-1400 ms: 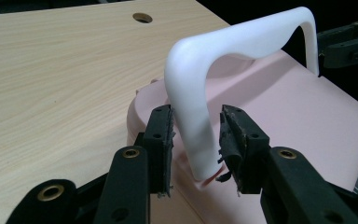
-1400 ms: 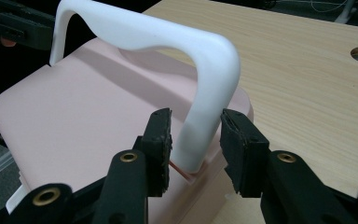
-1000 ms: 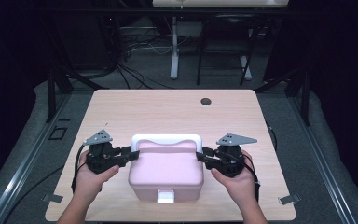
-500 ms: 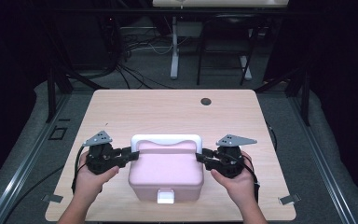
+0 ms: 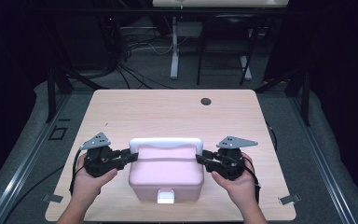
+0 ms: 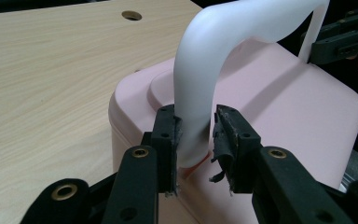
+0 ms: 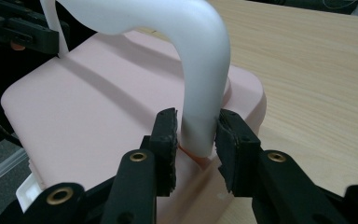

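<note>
We hold a gripper in each hand at the near edge of the wooden table (image 5: 168, 107), and between them sits the pink box (image 5: 167, 175) with its white latch (image 5: 165, 197) facing us at six o'clock. In the high view our left gripper (image 5: 129, 157) comes at the box from nine o'clock and our right gripper (image 5: 200, 159) from three o'clock, each meeting one end of the white handle (image 5: 166, 142), which stands upright over the lid. In the left gripper view the jaws have just been closing around the handle's foot (image 6: 193, 135) — one pad lies against it, while the other, with its torn rubber, looks a hair off, so we cannot tell whether the grip is made. In the right gripper view the jaws straddle the other foot (image 7: 200, 126) and both pads appear to press its sides — the jaws have just been narrowing, too, though only slightly at the end. Each is roughly half open, about the width of the handle. The box rests flat on the table, near the front edge and about midway across. Farther out, at twelve o'clock, the bare tabletop runs to a small round cable hole (image 5: 206, 101) near the far edge, and beyond that, on the dark floor, stand a white desk leg (image 5: 174, 51) and loose cables (image 5: 130, 70).
</note>
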`<state>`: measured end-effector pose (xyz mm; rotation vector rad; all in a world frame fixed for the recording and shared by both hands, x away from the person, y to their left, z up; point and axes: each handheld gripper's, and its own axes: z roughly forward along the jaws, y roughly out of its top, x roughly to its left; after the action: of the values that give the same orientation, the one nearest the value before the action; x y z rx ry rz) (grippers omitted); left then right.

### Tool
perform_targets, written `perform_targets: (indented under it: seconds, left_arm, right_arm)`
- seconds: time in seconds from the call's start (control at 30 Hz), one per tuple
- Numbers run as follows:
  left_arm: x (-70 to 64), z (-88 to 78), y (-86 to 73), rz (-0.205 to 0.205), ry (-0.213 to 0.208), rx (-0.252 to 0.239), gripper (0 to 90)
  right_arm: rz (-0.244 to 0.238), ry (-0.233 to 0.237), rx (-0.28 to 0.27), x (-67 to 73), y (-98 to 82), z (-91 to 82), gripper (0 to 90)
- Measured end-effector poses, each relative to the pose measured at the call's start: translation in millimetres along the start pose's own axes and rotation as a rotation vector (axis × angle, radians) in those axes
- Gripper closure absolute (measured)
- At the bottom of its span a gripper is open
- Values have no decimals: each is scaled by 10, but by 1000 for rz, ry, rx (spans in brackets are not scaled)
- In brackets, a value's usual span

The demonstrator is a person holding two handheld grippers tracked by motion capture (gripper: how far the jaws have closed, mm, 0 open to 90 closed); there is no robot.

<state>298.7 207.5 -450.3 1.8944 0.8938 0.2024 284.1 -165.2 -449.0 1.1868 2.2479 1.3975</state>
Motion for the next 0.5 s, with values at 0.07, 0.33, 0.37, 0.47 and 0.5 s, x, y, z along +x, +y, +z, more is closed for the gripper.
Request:
perform_targets:
  seconds: [0.07,0.33,0.37,0.47,0.5]
  left_arm:
    - [-3,3,-6,-8,0,-3,700]
    - [5,15,-20,-5,-6,3,708]
    - [7,24,-26,-5,-6,5,708]
    - [10,29,-37,-14,-5,5,723]
    - [11,25,-36,-8,-2,5,723]
  right_arm:
    - [4,2,3,3,-9,16,689]
    - [-2,-10,-4,13,-17,2,734]
    - [-3,-11,-4,15,-18,2,734]
    - [-14,-15,-6,27,-22,-1,736]
    - [-14,-15,-6,27,-22,-1,736]
